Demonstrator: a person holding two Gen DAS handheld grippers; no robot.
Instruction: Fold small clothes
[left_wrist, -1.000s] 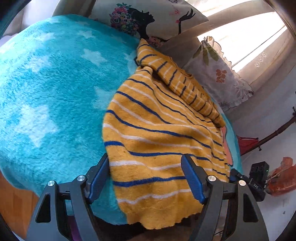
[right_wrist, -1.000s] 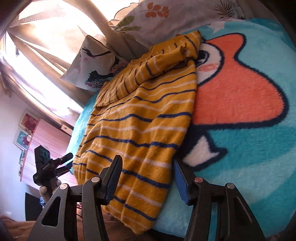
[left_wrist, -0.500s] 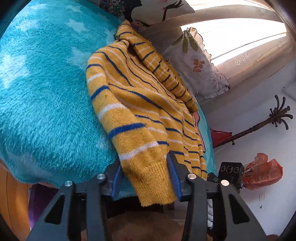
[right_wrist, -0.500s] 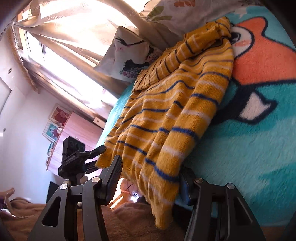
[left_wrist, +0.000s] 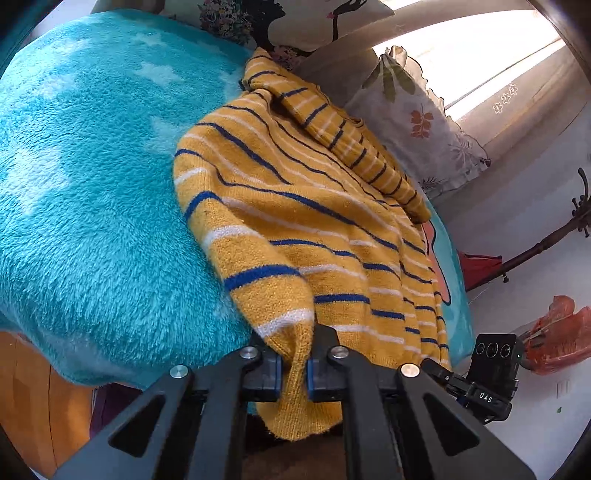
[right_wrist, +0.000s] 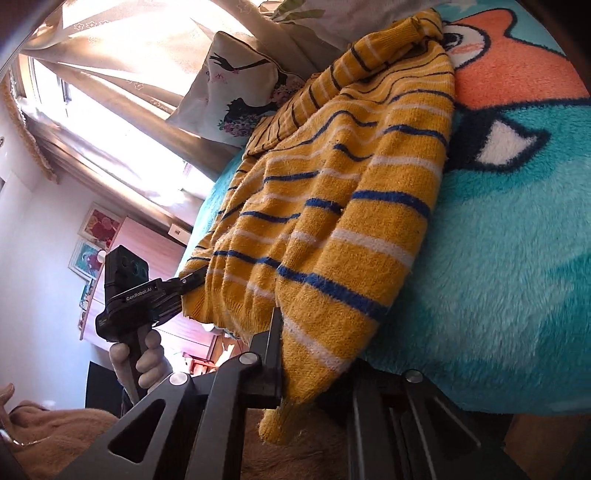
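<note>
A small yellow sweater (left_wrist: 295, 221) with blue and white stripes lies on a fluffy turquoise blanket (left_wrist: 92, 221), its sleeves folded across the top. My left gripper (left_wrist: 294, 373) is shut on the hem at the sweater's near left corner. In the right wrist view the sweater (right_wrist: 351, 192) hangs over the bed edge, and my right gripper (right_wrist: 314, 373) is shut on the hem at the near right corner. The left gripper also shows there (right_wrist: 184, 284), holding the other corner.
Patterned pillows (left_wrist: 424, 122) lean against the curtain at the bed's head. The blanket shows an orange cartoon shape (right_wrist: 509, 74). A coat stand (left_wrist: 546, 236) and an orange bag (left_wrist: 554, 332) stand off the bed. A wooden bed frame (left_wrist: 33, 398) lies below the blanket.
Both grippers moved in on the sweater's hem and closed on its two near corners; the hem has bunched up between the fingers.
</note>
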